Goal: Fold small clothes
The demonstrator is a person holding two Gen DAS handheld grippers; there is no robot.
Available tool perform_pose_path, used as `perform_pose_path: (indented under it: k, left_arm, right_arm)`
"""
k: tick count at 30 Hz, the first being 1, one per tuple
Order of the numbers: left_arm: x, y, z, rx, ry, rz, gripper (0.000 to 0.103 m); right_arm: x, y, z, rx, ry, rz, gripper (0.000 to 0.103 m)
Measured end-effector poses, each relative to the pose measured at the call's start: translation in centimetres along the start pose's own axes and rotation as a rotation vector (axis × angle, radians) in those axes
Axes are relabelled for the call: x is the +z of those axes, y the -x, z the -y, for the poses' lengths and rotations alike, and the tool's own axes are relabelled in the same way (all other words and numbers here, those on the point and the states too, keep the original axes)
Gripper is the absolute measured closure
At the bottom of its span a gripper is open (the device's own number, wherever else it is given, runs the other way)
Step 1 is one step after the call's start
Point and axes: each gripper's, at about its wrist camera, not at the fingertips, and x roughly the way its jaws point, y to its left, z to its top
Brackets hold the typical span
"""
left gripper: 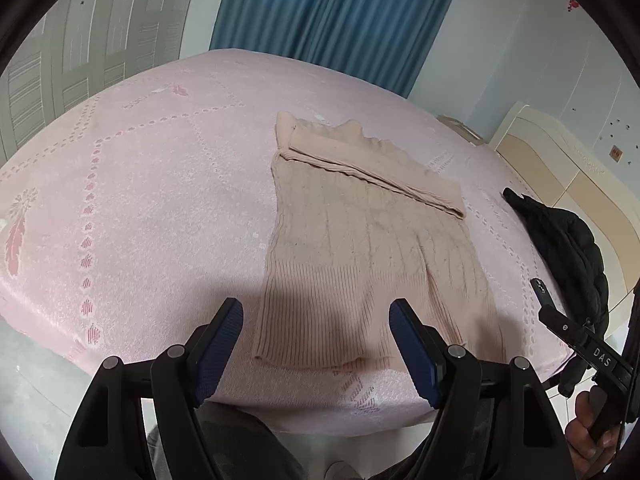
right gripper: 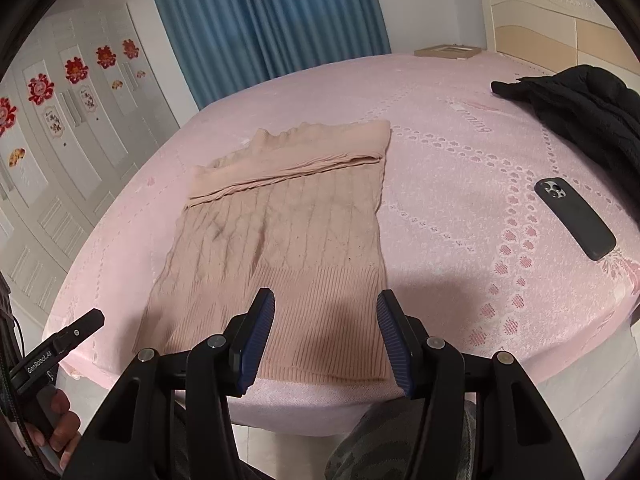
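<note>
The bed (right gripper: 460,152), covered in a pink patterned sheet, fills the middle of both views, and the beige knitted sweater (right gripper: 280,240) is laid flat on it at centre frame, its sleeves already folded across the upper part and its ribbed hem lying at the near edge of the mattress. A black garment (right gripper: 580,112) is heaped at the upper right and a phone (right gripper: 574,218) lies at the right, both well apart from the sweater. The left gripper (left gripper: 316,350) and the right gripper (right gripper: 326,338) are held just above the hem, jaws spread wide and nothing held. The hem is probably best pinched at its two near corners, lifted evenly and carried up to the folded sleeves, so that no crease is dragged in
</note>
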Motion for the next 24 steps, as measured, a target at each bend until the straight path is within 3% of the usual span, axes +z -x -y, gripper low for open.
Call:
perform_pose_path:
  k: [9,14,19,24]
  left_arm:
    - [0.4,0.8,0.0,-0.024,-0.002,0.026,0.029]
    - [1.0,1.3,-0.4,-0.044,0.004,0.012,0.029]
    - [2.3,2.4,0.1,-0.025,-0.022,0.046,0.029]
    - [3.4,3.5,0.1,-0.019,0.003,0.059,0.029]
  right_arm:
    - [0.6,1.6,-0.5,-0.007,0.019,0.027,0.05]
    - [1.8,2.1,-0.7,-0.014,0.022,-0.005,0.05]
    - [4.2,4.7,-1.5,-0.014,0.046,0.067,0.05]
    - [5.1,6.2,-2.4,0.022,0.039,0.082,0.05]
